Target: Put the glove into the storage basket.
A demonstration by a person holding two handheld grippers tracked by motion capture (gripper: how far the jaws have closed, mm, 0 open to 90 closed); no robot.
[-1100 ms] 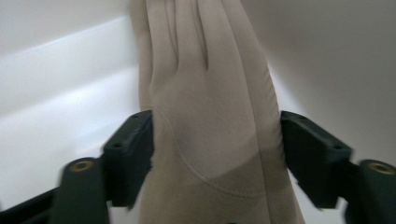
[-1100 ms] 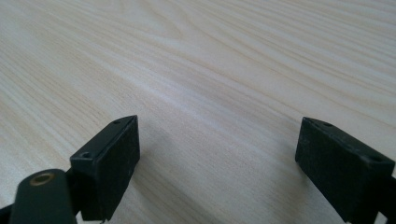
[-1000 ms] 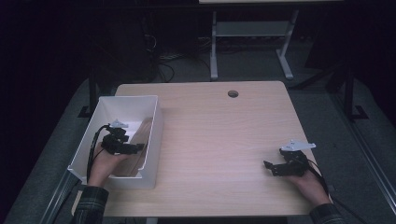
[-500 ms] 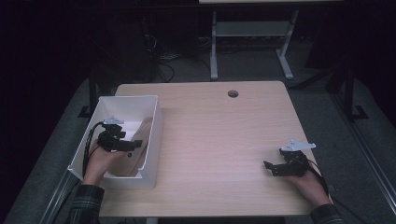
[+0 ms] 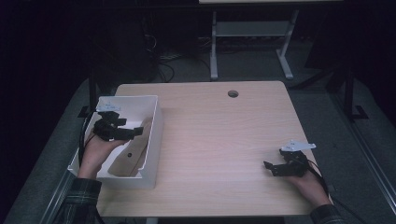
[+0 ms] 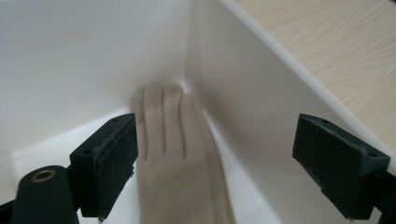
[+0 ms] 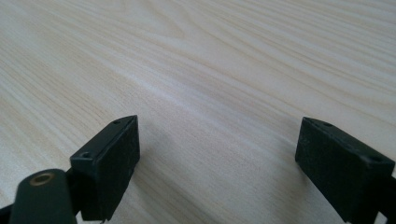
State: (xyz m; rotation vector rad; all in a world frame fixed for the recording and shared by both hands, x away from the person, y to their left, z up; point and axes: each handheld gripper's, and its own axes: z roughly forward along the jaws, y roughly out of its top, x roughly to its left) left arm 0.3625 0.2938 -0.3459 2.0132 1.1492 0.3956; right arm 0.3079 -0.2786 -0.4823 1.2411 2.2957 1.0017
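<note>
Hovering inside the white bin (image 5: 156, 122) at the table's (image 5: 224, 140) left, the left gripper (image 5: 133, 132) gapes wide over a beige glove (image 6: 180, 149); right gripper (image 5: 270, 167) rests spread, near right.

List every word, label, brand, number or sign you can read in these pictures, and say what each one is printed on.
None: no readable text in any view.
White bin: plain walls, no label.
Beige glove inside it: no tag or print visible.
Wooden table: bare grain and a round hole, no markings.
Left gripper and right gripper: black jaws, unmarked.
</note>
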